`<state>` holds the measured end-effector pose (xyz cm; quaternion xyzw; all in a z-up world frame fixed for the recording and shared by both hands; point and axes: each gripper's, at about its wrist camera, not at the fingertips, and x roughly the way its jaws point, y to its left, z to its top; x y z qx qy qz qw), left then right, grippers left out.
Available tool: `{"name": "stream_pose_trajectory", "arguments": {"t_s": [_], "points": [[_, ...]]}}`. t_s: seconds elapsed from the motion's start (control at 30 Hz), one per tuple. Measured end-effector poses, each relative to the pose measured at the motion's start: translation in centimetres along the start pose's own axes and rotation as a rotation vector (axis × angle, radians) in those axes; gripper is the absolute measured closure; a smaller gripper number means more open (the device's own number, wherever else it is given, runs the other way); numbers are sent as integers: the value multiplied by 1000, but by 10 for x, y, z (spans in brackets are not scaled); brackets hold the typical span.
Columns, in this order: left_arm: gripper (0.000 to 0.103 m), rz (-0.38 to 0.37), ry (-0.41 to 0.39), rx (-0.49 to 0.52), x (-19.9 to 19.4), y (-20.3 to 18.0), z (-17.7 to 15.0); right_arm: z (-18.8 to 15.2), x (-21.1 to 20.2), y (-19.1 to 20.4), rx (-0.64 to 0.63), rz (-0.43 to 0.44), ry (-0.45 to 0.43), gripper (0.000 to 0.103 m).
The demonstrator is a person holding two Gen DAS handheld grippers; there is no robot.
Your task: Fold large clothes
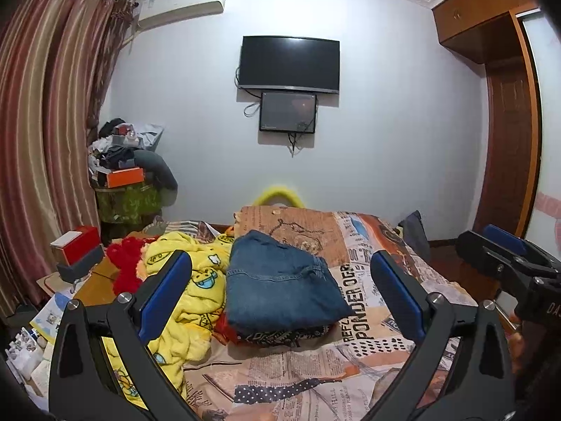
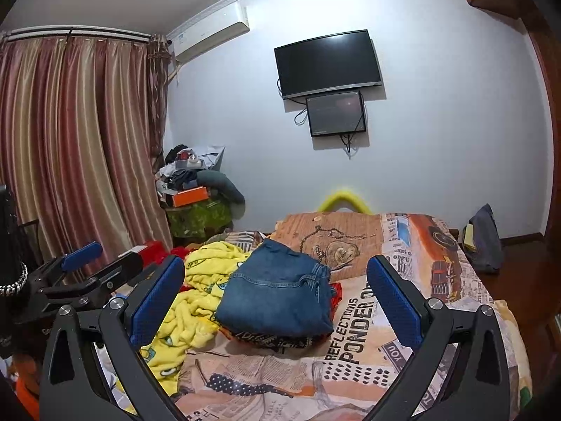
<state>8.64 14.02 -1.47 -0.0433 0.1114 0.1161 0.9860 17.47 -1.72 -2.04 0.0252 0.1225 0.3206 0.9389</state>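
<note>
The folded jeans lie on the bed straight ahead of the left gripper, framed between its two blue-padded fingers, which stand wide apart and hold nothing. The right gripper is spread just as wide and empty, with the same denim bundle ahead between its fingers. The jeans rest on top of a dark patterned garment that shows beneath their near edge. Their long axis runs away from the grippers toward the far wall, the narrower end pointing that way. A crumpled yellow blanket touches the jeans on the side of each gripper's left finger. No container holding anything can be made out near the jeans
</note>
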Motion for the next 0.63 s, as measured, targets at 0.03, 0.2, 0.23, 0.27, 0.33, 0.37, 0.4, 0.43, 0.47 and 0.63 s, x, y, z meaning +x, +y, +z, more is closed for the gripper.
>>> {"name": "stream_pose_trajectory", "arguments": {"t_s": [0.03, 0.2, 0.23, 0.27, 0.33, 0.37, 0.4, 0.43, 0.47, 0.63], "points": [[1, 3, -2, -1, 0, 0, 0, 0, 0, 0, 2, 0, 0, 0], [1, 0, 0, 4, 0, -1, -1, 0, 0, -2, 6, -5, -3, 0], [1, -3, 3, 2, 1, -1, -1, 0, 0, -2, 6, -5, -3, 0], [1, -9, 7, 1, 1, -1, -2, 0, 0, -2, 6, -6, -3, 0], [1, -11, 7, -2, 2, -1, -2, 0, 1, -3, 10, -10, -2, 0], [1, -10, 6, -3, 2, -2, -2, -1, 1, -3, 12, -10, -2, 0], [1, -11, 7, -2, 2, -1, -2, 0, 1, -4, 15, -11, 0, 0], [1, -14, 8, -1, 2, -1, -2, 0, 2, -4, 17, -11, 1, 0], [1, -16, 8, -1, 2, -2, -2, -1, 1, -4, 19, -12, 1, 0], [1, -26, 12, 0, 2, -2, -3, -2, 2, -6, 27, -15, 5, 0]]}}
